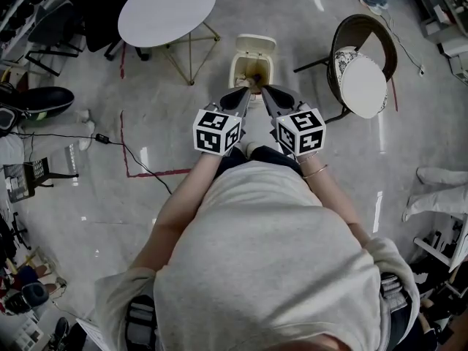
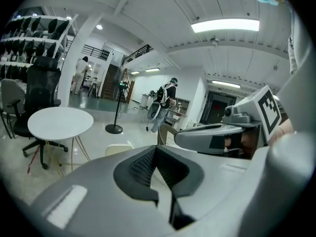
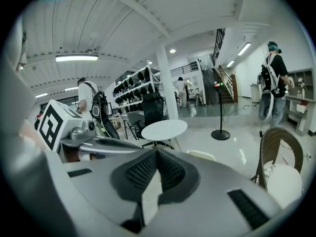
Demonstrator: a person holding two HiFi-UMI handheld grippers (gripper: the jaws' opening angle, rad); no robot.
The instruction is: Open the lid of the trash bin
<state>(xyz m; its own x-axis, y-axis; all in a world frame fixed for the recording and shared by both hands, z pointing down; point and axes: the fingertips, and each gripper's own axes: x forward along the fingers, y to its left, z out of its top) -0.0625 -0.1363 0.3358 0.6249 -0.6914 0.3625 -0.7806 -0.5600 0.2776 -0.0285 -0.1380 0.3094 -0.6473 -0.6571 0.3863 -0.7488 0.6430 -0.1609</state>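
Trash bin (image 1: pixel 252 73) on floor ahead, betw. table (image 1: pixel 167 9) & chair (image 1: pixel 363 79); lid (image 1: pixel 254 44) prob. already tipped back, tho small in view; left gripper (image 1: pixel 244 93) & right gripper (image 1: pixel 265 91) jaws together, empty, over it

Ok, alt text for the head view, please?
Seen from above, a person holds the left gripper and right gripper side by side, both shut, pointing at a cream bin, its lid apparently up. A round table and a chair flank it.
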